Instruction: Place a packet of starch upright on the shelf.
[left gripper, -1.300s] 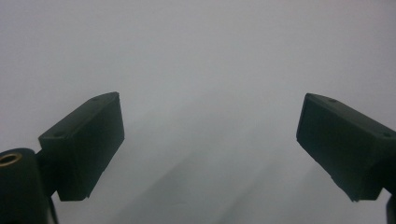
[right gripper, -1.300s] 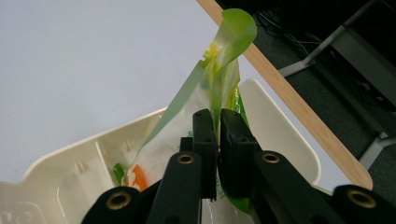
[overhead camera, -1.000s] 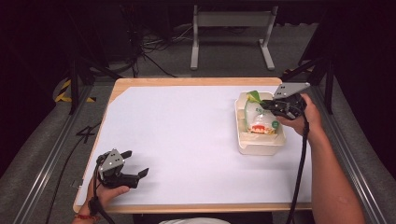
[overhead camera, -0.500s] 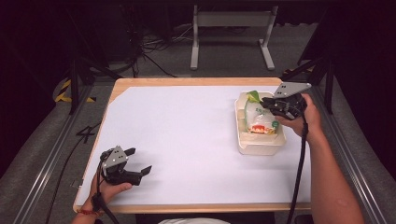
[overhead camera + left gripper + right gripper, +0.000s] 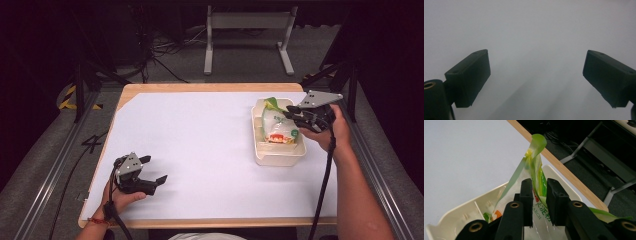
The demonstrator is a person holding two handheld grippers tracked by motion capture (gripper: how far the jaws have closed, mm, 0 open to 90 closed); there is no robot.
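Note:
A green and white plastic bag (image 5: 278, 125) of food stands in a cream plastic tray (image 5: 277, 159) at the right side of the white table. My right gripper (image 5: 289, 114) is shut on the bag's upper part. In the right gripper view its jaws (image 5: 539, 183) pinch the bag (image 5: 534, 152) just below its twisted green top, above the tray (image 5: 461, 212). My left gripper (image 5: 154, 169) lies low at the table's front left, open, with nothing between its jaws. Below the left gripper (image 5: 536, 75) there is bare white table.
A white sheet (image 5: 200, 145) covers the wooden table (image 5: 200, 87), whose edge shows at the back and front. Behind the table a grey metal stand (image 5: 247, 35) and cables lie on the dark floor. Metal rails (image 5: 50, 170) run along both sides.
The left gripper has shifted slightly to the right near the front edge. The right gripper has stayed at the tray, shut on the bag.

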